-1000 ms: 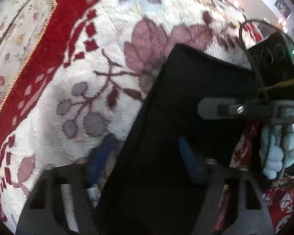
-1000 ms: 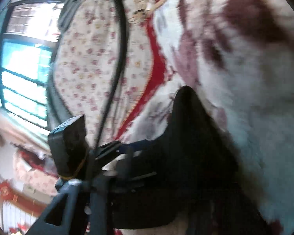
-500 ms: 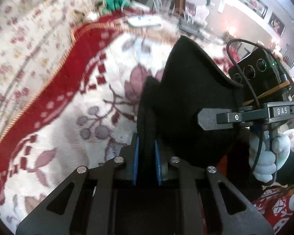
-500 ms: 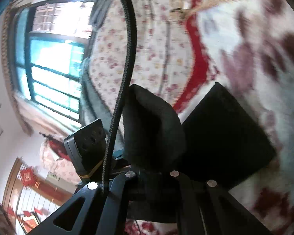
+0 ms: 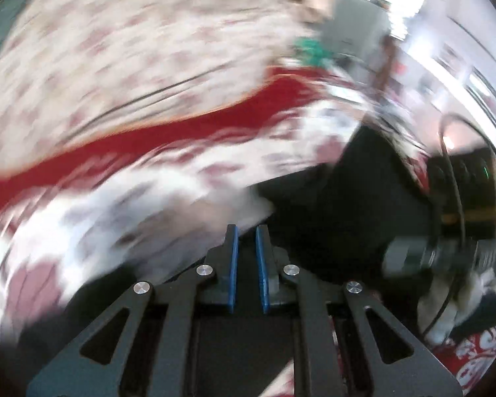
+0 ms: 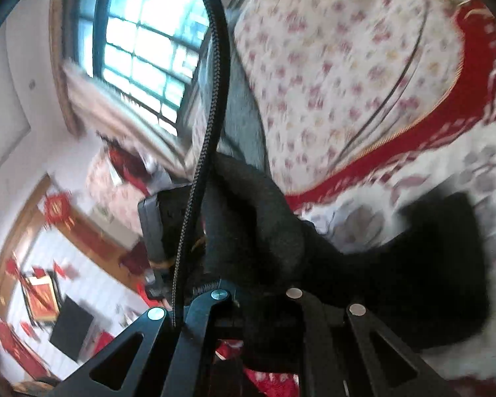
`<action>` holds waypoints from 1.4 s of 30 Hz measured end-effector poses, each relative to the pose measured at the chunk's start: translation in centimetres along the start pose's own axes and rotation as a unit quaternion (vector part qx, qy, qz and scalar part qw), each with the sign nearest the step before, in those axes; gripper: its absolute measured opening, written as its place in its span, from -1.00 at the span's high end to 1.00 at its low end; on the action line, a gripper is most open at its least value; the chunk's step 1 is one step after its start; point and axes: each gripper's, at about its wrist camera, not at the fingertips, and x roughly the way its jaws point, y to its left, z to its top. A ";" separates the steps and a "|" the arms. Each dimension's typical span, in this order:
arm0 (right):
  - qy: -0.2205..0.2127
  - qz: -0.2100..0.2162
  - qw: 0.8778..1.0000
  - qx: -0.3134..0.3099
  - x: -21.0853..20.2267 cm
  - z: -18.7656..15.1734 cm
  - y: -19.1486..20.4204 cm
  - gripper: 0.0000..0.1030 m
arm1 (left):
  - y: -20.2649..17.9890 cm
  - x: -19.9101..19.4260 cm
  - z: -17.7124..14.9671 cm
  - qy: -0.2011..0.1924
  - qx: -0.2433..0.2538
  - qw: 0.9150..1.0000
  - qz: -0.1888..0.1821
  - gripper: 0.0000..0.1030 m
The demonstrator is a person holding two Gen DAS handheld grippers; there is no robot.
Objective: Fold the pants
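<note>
The black pants [image 5: 340, 205] lie on the white and red floral blanket [image 5: 155, 178], to the right of and beyond my left gripper [image 5: 246, 236]. Its blue pads [image 5: 232, 264] stand close together with a narrow gap, and only dark blur shows in it. The left wrist view is heavily blurred. In the right wrist view the black pants [image 6: 413, 264] drape from my right gripper [image 6: 258, 284]. It is shut on a bunched fold of the cloth, which hides its fingertips. The other gripper's black body [image 6: 152, 228] is at its left.
A cream flowered sheet [image 6: 330, 66] lies beyond the blanket's red border [image 6: 430, 122]. A window [image 6: 142, 39] and a room with red decorations are at the left of the right wrist view. A black cable [image 6: 211, 99] crosses that view. A gloved hand [image 5: 446, 304] holds the right gripper.
My left gripper has swung fast to the left and the cloth no longer stands up between its pads. My right gripper has lifted and turned, still holding the pants.
</note>
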 end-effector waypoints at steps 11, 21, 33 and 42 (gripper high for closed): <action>0.129 -0.037 0.988 -0.073 7.9 -2.8 1.8 0.65 | 4.8 -5.9 -4.4 -0.059 -0.115 0.991 0.033 0.80; -0.012 -0.172 0.985 0.015 -8.9 1.8 -6.5 0.07 | 1.4 -7.1 -7.5 -0.029 -0.133 0.991 0.014 0.16; 0.108 -0.138 0.976 -0.128 2.4 -0.6 -2.8 0.07 | -1.9 -5.9 -12.3 0.004 -0.142 0.987 0.077 -0.03; 0.167 -0.117 0.965 -0.162 2.4 -1.8 -2.6 0.07 | -3.1 -6.4 -14.9 -0.006 -0.167 0.983 0.078 -0.05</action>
